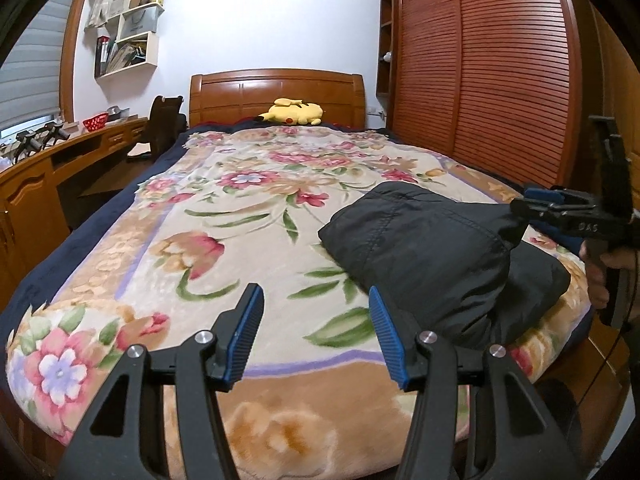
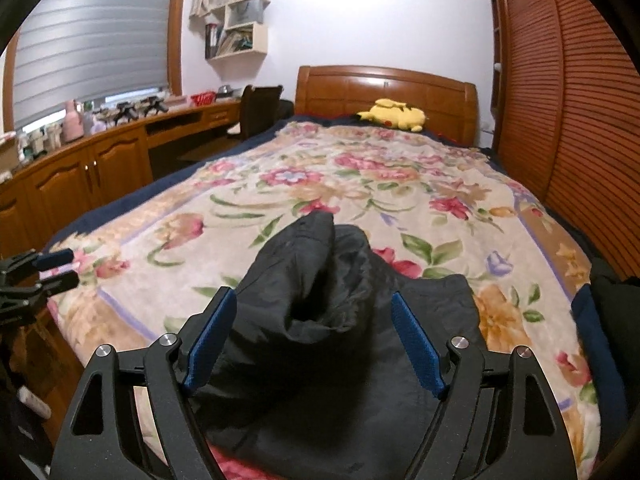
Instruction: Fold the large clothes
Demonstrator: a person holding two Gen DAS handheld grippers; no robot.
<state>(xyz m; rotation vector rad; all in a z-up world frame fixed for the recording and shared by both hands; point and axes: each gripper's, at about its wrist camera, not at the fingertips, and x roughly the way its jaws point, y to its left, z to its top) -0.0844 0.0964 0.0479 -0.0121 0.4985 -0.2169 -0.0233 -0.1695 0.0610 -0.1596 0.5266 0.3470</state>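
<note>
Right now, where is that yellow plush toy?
The yellow plush toy lies at the far end of the bed, against the wooden headboard, beyond the floral blanket; in both wrist views it sits right of the headboard's centre.

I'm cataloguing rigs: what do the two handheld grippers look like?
Both match: the left gripper and the right gripper have black angular frames with triangular cut-outs, silver pivot bolts and ribbed blue pads. From the side, the right one bears small pale lettering and a thin black cable.
</note>
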